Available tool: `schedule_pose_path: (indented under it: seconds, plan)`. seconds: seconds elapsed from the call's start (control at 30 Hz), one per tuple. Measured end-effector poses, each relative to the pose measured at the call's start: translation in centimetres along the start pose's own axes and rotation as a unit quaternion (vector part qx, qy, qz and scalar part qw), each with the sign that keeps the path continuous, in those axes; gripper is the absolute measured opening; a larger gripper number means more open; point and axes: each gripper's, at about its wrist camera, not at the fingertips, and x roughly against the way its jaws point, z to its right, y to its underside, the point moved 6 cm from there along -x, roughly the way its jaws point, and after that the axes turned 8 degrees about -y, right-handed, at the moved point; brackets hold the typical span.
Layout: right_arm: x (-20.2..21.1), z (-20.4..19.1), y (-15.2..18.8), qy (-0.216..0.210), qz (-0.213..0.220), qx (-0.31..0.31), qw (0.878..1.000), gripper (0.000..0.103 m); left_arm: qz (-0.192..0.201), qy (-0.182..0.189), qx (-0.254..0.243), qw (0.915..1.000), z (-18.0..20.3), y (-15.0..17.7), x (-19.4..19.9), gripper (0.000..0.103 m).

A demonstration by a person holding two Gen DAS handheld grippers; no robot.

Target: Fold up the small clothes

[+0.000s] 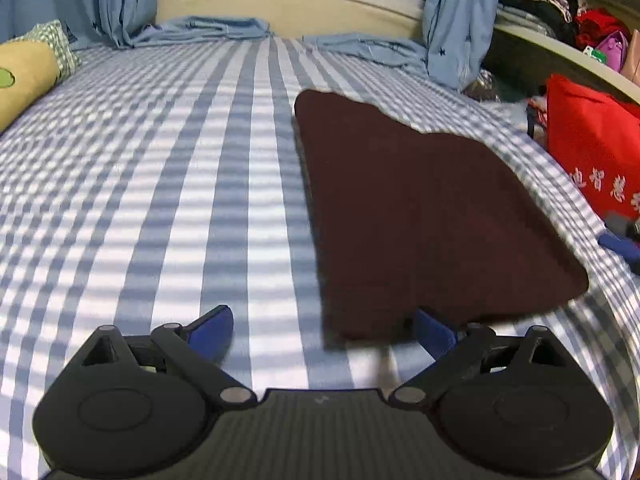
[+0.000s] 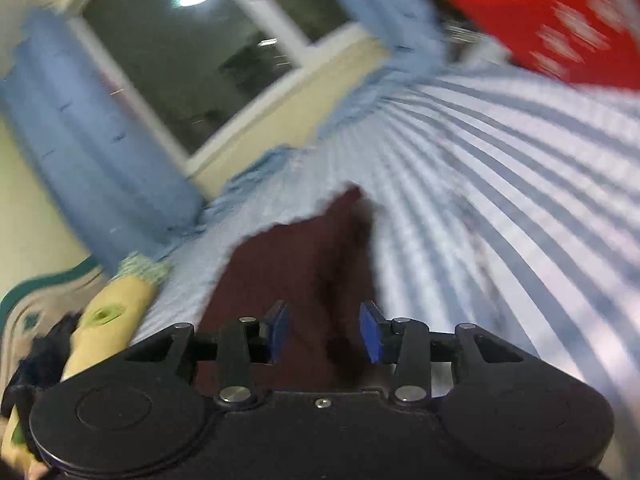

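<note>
A dark maroon garment (image 1: 420,208) lies folded flat on the blue-and-white checked bed sheet (image 1: 160,180), right of centre in the left wrist view. My left gripper (image 1: 324,330) is open wide just above the sheet at the garment's near edge, its right finger (image 1: 434,332) touching that edge. In the right wrist view the garment (image 2: 296,264) runs between the blue pads of my right gripper (image 2: 324,332), which is part open over the cloth. That view is tilted and blurred. The right gripper's blue tip (image 1: 620,240) shows at the far right of the left view.
A yellow bolster pillow (image 1: 24,80) lies at the left. A red bag (image 1: 592,152) stands at the bed's right edge. Light blue curtains (image 1: 460,12) and folded blue cloth (image 1: 208,28) lie at the head under the window (image 2: 192,60). A cluttered shelf (image 1: 592,28) is at the right.
</note>
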Motion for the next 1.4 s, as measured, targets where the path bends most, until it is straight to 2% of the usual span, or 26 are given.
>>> schedule_pose_path:
  seconds: [0.07,0.13,0.23,0.3,0.37,0.5,0.57,0.63,0.7,0.73,0.8,0.87,0.9,0.97,1.03,1.23,1.4]
  plan:
    - [-2.9,0.1,-2.4,-0.030,-0.038,0.008,0.999,0.042,0.005,-0.001,0.001,1.0000,0.2,-0.7,-0.1,0.099]
    - [-5.5,0.9,-3.6,-0.032,-0.078,0.000,0.996,0.041,0.009,-0.007,-0.004,0.9999,0.2,-1.1,-0.4,0.099]
    - [-8.6,2.3,-3.3,-0.048,-0.136,-0.027,0.989,0.039,0.006,-0.010,-0.010,0.9999,0.3,-1.4,-1.3,0.099]
    - [-9.7,2.4,-2.2,-0.034,-0.153,-0.024,0.987,0.037,0.005,-0.007,-0.008,0.9999,0.1,-1.5,-1.8,0.099]
    - [-9.6,2.6,-1.7,-0.031,-0.148,-0.025,0.988,0.037,0.016,0.001,-0.005,0.9999,0.1,-1.6,-1.9,0.099]
    - [-10.4,3.5,-1.3,-0.081,-0.141,-0.073,0.984,0.036,0.032,0.012,-0.009,0.9994,0.9,-1.9,-2.4,0.099]
    - [-11.5,4.0,-1.8,-0.090,-0.138,-0.089,0.982,0.011,0.029,-0.001,-0.026,0.9992,1.3,-2.0,-2.9,0.099]
    - [-11.1,3.9,-2.9,-0.117,-0.115,-0.104,0.981,0.008,0.027,-0.019,-0.045,0.9985,1.5,-2.0,-3.5,0.101]
    - [-10.2,4.4,-4.1,-0.162,-0.078,-0.138,0.974,0.007,0.026,-0.017,-0.048,0.9983,1.7,-2.0,-3.8,0.101]
    - [-10.3,5.3,-4.1,-0.164,-0.075,-0.159,0.971,0.006,0.022,-0.017,-0.051,0.9983,1.8,-2.1,-4.0,0.101]
    - [-10.9,8.1,-3.0,-0.131,-0.093,-0.197,0.967,0.006,0.018,-0.023,-0.062,0.9977,2.0,-1.9,-4.2,0.101]
    - [-11.5,11.0,-0.9,-0.113,-0.121,-0.252,0.953,0.004,0.021,-0.024,-0.065,0.9974,2.1,-1.7,-4.2,0.101]
    - [-11.3,11.5,-0.5,-0.125,-0.115,-0.265,0.949,0.006,0.023,-0.027,-0.068,0.9971,2.1,-1.7,-4.1,0.101]
    - [-10.2,11.0,-0.8,-0.142,-0.101,-0.266,0.948,0.024,0.026,-0.028,-0.070,0.9968,2.0,-1.8,-3.8,0.101]
    - [-8.8,10.1,-0.8,-0.165,-0.109,-0.260,0.945,0.036,0.031,-0.027,-0.071,0.9966,1.9,-1.9,-3.2,0.099]
    - [-3.3,7.1,0.7,-0.192,-0.139,-0.176,0.956,0.036,0.039,-0.022,-0.055,0.9975,1.4,-1.7,-2.3,0.098]
    - [-2.9,6.7,2.1,-0.178,-0.158,-0.139,0.961,0.036,0.040,-0.024,-0.038,0.9982,1.2,-2.0,-2.3,0.098]
